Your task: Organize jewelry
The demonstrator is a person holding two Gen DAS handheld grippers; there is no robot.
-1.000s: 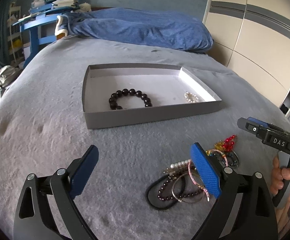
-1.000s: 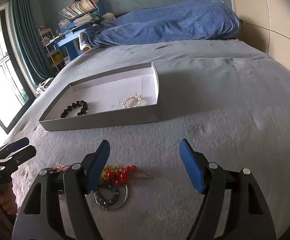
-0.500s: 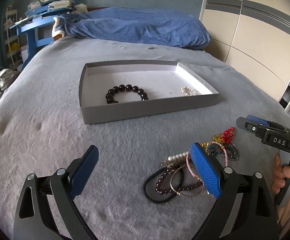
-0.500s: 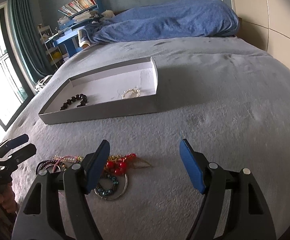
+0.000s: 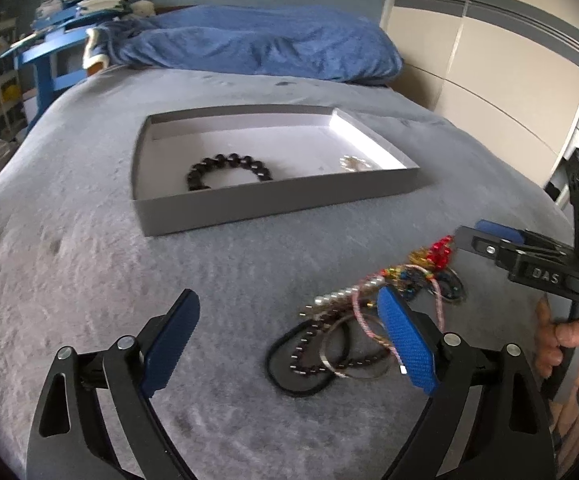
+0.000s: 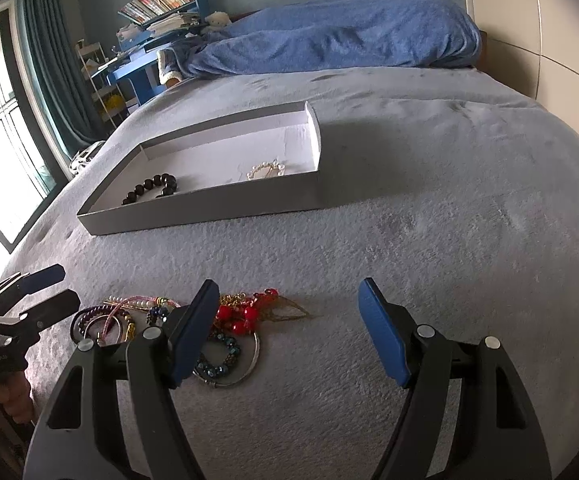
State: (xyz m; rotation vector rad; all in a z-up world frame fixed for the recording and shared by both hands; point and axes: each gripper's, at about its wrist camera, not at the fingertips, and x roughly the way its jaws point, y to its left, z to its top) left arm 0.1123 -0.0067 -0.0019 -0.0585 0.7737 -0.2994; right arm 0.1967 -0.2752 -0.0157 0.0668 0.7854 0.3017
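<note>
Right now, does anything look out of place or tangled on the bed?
Yes. A heap of jewelry lies loose and overlapping on the grey bedspread, outside the grey tray. Only a black bead bracelet and a pearl piece sit inside.

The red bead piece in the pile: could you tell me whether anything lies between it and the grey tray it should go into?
Nothing visible does. Only bare grey bedspread lies between the red bead piece and the near wall of the tray.
</note>
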